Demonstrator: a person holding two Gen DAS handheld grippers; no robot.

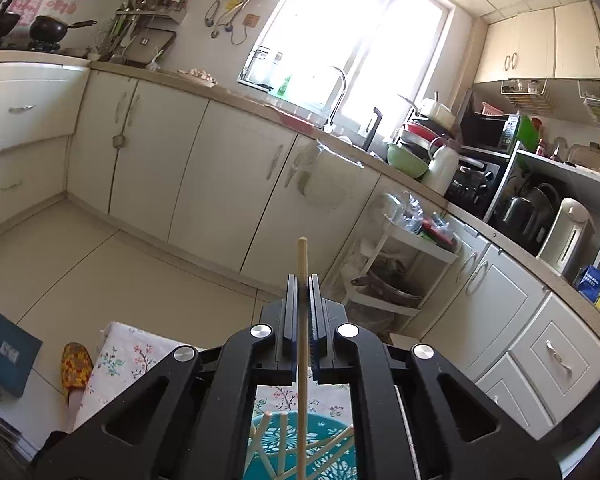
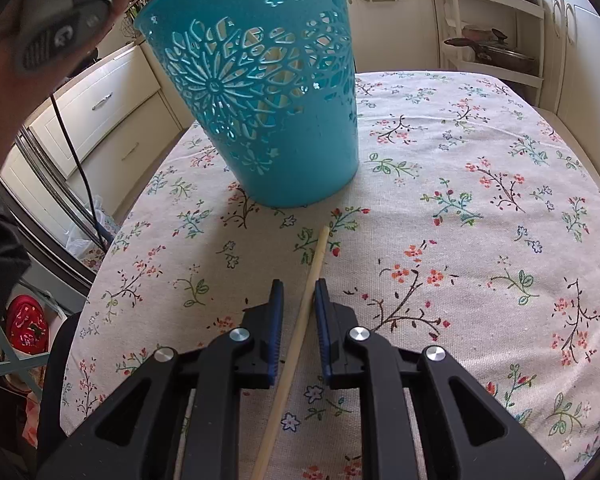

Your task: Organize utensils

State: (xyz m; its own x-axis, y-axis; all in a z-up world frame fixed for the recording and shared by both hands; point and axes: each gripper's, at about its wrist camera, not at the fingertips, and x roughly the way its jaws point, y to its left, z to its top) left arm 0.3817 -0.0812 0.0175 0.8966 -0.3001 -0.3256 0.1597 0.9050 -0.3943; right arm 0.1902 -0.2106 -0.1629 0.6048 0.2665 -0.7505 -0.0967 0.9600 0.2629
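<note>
Left wrist view: left gripper (image 1: 302, 280) clamped on an upright chopstick (image 1: 301, 360) above the teal basket (image 1: 320, 440), cream kitchen cabinets (image 1: 220, 160), bright window (image 1: 352, 40); right wrist view: right gripper (image 2: 299, 292) parted around a second chopstick (image 2: 300, 328) lying on the floral tablecloth (image 2: 460, 200), just before the basket.

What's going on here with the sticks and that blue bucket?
A person holding a gripper in each hand is gathering chopsticks into the teal basket on the flowered tablecloth. The left gripper is shut on one chopstick, held above the basket, where several others already sit. The right gripper is open around another chopstick lying on the cloth, not yet clamped.
</note>
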